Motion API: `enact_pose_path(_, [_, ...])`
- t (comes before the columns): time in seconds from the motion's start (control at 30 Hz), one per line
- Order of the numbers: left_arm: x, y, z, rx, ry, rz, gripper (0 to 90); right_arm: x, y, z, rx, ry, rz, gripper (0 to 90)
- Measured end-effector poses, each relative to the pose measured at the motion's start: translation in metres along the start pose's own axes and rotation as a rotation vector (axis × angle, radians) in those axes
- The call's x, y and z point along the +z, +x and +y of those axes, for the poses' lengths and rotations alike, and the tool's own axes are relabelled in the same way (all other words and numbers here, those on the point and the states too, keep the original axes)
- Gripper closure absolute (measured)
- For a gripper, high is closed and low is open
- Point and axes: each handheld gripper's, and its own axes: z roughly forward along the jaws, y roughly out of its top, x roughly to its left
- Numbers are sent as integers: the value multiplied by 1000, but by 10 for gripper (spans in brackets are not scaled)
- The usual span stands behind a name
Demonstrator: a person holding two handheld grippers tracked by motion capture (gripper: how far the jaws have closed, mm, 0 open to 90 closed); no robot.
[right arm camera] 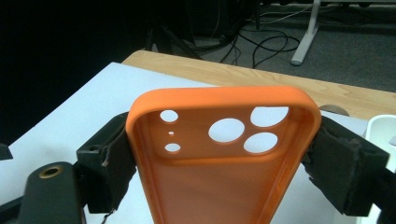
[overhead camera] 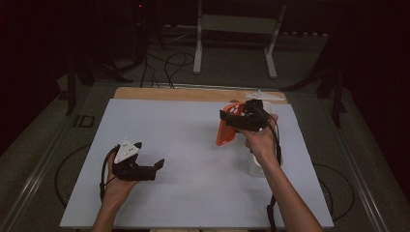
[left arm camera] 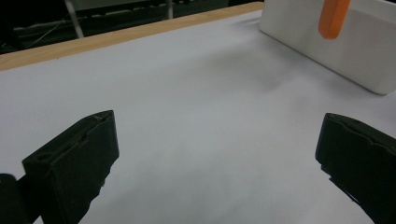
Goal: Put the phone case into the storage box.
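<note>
Orange phone case (right arm camera: 224,163) pinched across its width between right gripper (right arm camera: 224,158) jaws, long axis along them, camera end outward; left gripper (left arm camera: 217,163) jaws spread over bare bench (left arm camera: 196,93)

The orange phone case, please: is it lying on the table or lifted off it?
Lifted. The right gripper clamps the orange phone case by its side edges, and the high view shows it hanging above the white table.
</note>
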Motion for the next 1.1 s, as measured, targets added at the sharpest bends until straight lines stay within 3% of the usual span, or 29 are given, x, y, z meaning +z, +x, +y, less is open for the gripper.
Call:
enact_pose_path(0.4, [-8,5,-17,-1,-14,-3,2,0,-2,4,-4,-5,-12,163])
enact_pose_path(0.53, [-12,4,-22,26,-29,-10,2,0,-3,5,-4,-6,-18,163])
enact_pose_path(0.8, [-20,2,-32,37,-54,-7,2,-1,-5,8,-6,-14,-19,163])
enact_pose_path(1.1, [-21,3,-35,37,-66,8,3,-1,-9,9,0,-24,-21,163])
